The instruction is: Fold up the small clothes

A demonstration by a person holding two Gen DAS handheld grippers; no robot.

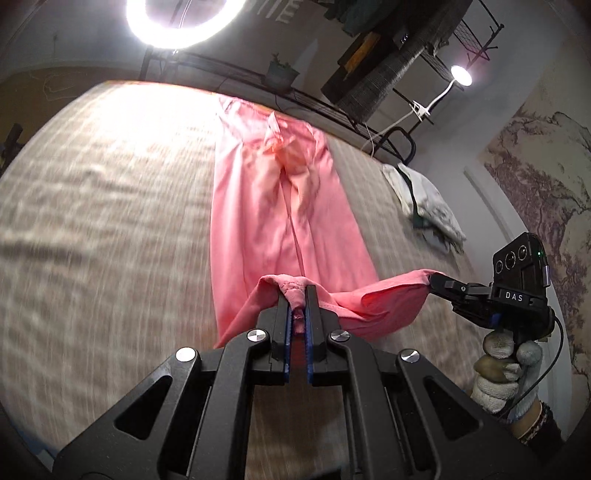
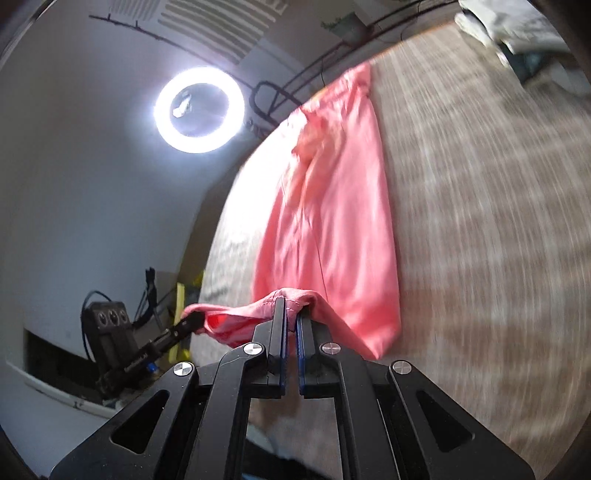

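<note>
Pink trousers (image 1: 273, 206) lie lengthwise on the beige woven surface (image 1: 110, 221), waistband at the far end. My left gripper (image 1: 297, 295) is shut on one leg hem and holds it lifted above the surface. My right gripper (image 1: 434, 280) is shut on the other hem corner, to the right, and the fabric sags between them. In the right wrist view the trousers (image 2: 332, 221) stretch away from my right gripper (image 2: 291, 306), which is shut on the hem. The left gripper (image 2: 192, 321) shows at the left, holding the other corner.
A crumpled white and green garment (image 1: 424, 199) lies on the surface to the right of the trousers, also in the right wrist view (image 2: 517, 26). A ring light (image 1: 184, 22), a clip lamp (image 1: 460, 75) and a metal rack (image 1: 406, 55) stand beyond the far edge.
</note>
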